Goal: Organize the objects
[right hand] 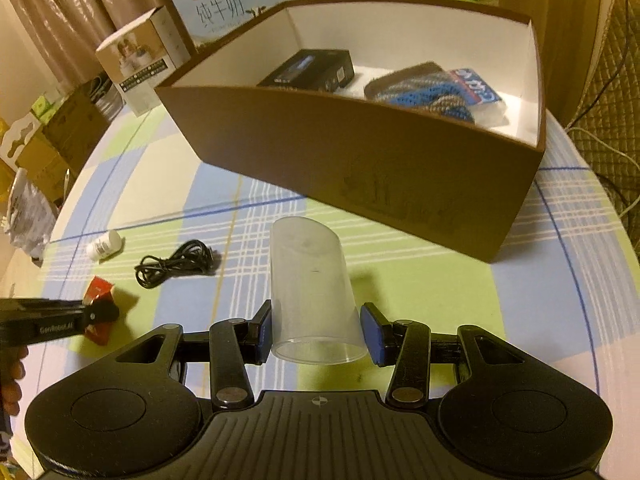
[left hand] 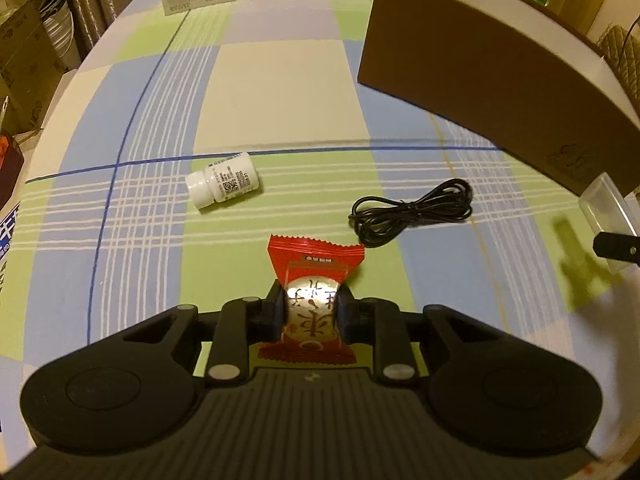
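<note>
The left gripper (left hand: 310,312) has its jaws clenched on a red candy (left hand: 312,292), the pads pressing the round silver bulge at the wrapper's middle while the crimped ends stick out front and back. In the right wrist view the candy (right hand: 98,308) sits low over the bench (right hand: 520,300), at its near left part, with a hand (right hand: 10,384) behind the gripper's handle.

The right gripper (right hand: 316,334) straddles a clear cup (right hand: 312,292), mouth toward the camera. Its left pad touches the cup's wall; the right pad stands a little off it, so the jaws are released rather than gripping. Whether the cup rests on the bench or tips against a pad, I cannot tell.

On the checked cloth ahead of the candy lie a white bottle (left hand: 222,184) on its side (cap pointing left) and a coiled black cable (left hand: 412,210) to its right, the two well apart.

The brown box (right hand: 360,168) stands on the far right part of the bench, open at the top, white inside. In it are a black carton (right hand: 312,68) toward the left and a knitted blue-and-brown cloth (right hand: 420,88) to the right, with a blue packet (right hand: 474,84) just beside the cloth.
</note>
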The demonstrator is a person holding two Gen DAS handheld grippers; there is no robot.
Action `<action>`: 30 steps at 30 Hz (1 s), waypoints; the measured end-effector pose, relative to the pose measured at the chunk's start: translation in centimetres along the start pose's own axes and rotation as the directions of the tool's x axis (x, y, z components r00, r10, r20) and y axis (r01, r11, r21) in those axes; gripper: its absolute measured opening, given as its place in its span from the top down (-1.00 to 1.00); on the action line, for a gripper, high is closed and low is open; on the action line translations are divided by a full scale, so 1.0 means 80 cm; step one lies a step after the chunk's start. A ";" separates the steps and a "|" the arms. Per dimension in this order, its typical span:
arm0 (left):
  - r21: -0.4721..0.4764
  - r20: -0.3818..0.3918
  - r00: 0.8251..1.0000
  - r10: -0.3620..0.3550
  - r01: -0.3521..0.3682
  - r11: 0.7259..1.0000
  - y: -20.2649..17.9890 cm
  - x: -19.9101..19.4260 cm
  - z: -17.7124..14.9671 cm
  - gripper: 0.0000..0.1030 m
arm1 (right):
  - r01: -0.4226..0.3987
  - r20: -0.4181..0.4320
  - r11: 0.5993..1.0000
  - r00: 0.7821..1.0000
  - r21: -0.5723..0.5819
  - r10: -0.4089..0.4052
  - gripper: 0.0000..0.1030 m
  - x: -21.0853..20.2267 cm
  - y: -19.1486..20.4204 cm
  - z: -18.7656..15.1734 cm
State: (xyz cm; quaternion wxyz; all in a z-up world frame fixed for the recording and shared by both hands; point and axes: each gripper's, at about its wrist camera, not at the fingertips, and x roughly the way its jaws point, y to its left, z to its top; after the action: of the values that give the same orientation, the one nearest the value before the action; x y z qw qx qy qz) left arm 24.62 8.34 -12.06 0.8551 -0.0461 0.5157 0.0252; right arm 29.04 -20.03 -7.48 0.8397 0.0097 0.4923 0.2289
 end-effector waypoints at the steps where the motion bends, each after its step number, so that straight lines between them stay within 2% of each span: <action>1: -0.003 0.009 1.000 -0.001 0.001 1.000 0.000 -0.006 0.000 0.60 | -0.003 0.004 1.000 1.000 -0.001 0.003 0.18 -0.004 0.002 0.002; 10: -0.005 0.117 0.993 -0.020 0.020 1.000 -0.015 -0.064 0.013 0.60 | -0.043 0.050 0.999 0.998 -0.026 0.045 0.18 -0.033 0.014 0.011; 16: 0.020 0.169 0.984 -0.059 0.056 0.998 -0.041 -0.093 0.033 0.60 | -0.067 0.080 0.997 0.994 -0.038 0.070 0.18 -0.052 0.012 0.017; 24: 0.092 0.231 0.966 -0.118 0.099 0.991 -0.094 -0.111 0.075 0.60 | -0.076 0.143 0.996 0.986 -0.039 0.081 0.18 -0.076 -0.009 0.040; 30: 0.157 0.266 0.950 -0.164 0.126 0.980 -0.142 -0.107 0.117 0.60 | -0.075 0.200 0.996 0.976 -0.038 0.081 0.18 -0.088 -0.030 0.075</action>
State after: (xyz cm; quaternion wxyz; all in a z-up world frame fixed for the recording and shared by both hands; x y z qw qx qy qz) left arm 29.87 -1.93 0.40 0.9195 -0.0208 0.3866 -0.0673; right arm 32.07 -23.72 0.86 0.8757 0.0395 0.4004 0.2669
